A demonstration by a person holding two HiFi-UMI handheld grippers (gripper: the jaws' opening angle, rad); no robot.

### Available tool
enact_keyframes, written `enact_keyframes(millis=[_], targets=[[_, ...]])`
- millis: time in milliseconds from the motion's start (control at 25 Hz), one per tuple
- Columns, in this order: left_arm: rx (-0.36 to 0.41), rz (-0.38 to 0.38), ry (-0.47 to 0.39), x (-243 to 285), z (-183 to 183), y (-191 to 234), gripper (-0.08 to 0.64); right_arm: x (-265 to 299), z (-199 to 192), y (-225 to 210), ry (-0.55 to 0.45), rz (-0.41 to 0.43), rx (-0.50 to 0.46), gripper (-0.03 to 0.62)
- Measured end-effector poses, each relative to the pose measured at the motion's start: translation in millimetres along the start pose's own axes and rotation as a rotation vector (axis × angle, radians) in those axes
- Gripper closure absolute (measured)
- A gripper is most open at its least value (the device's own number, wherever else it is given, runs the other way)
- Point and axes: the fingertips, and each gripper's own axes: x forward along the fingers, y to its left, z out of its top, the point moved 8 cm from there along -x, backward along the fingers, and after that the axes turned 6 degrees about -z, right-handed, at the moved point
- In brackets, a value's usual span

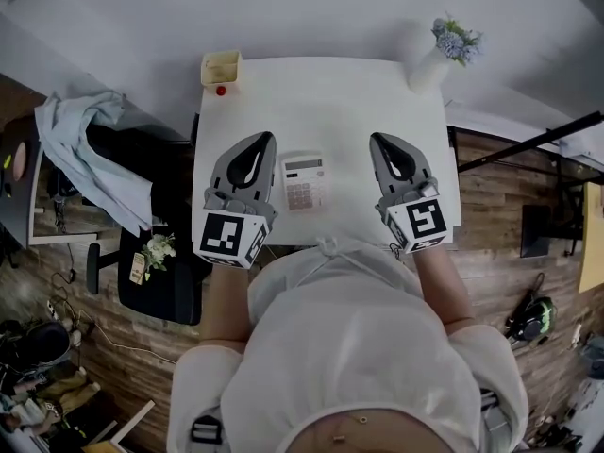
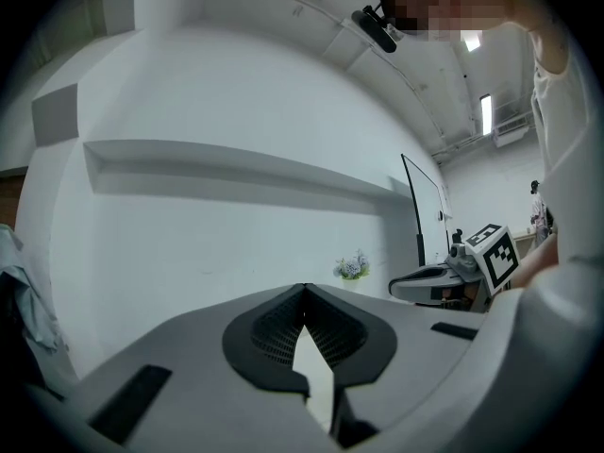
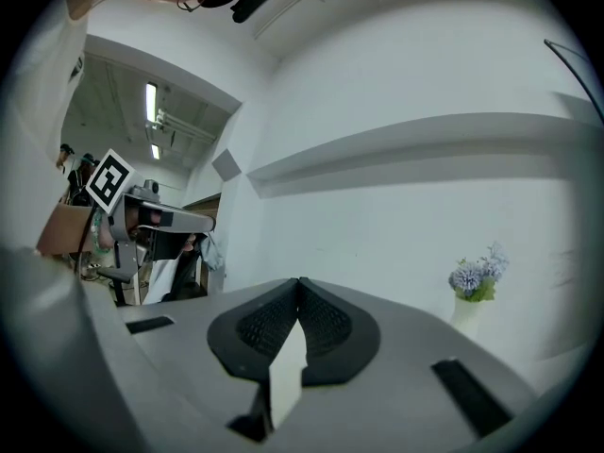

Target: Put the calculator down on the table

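While flat calculator point(image 1: 305, 181) lies on white table point(image 1: 359, 102), left gripper point(image 1: 265, 140), right gripper point(image 1: 377, 141): ribbed jaws together, empty.

One calculator point(image 1: 305, 181) lies on the one counter point(image 1: 330, 92), between two hand-held grippers: the left hand-held gripper point(image 1: 265, 140) and the right hand-held gripper point(image 1: 377, 140). Beyond the right one stands one vase of flowers point(image 1: 444, 50). Beyond the left one are one yellow box point(image 1: 221, 67) and one small red object point(image 1: 221, 91).
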Motion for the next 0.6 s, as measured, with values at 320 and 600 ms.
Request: enact_keyframes(millis=[320, 600], targets=[[-0.038, 0.014, 0.021, 0.0, -5.5, 1.3, 0.541, -1.2, 1.8, 2.2, -0.004, 0.015, -0.029, 0.589], [-0.052, 0.036, 0.039, -1.1, -9.5, 1.5, 0.54, 0.7, -0.7, 0.9, -0.007, 0.044, -0.034, 0.589]])
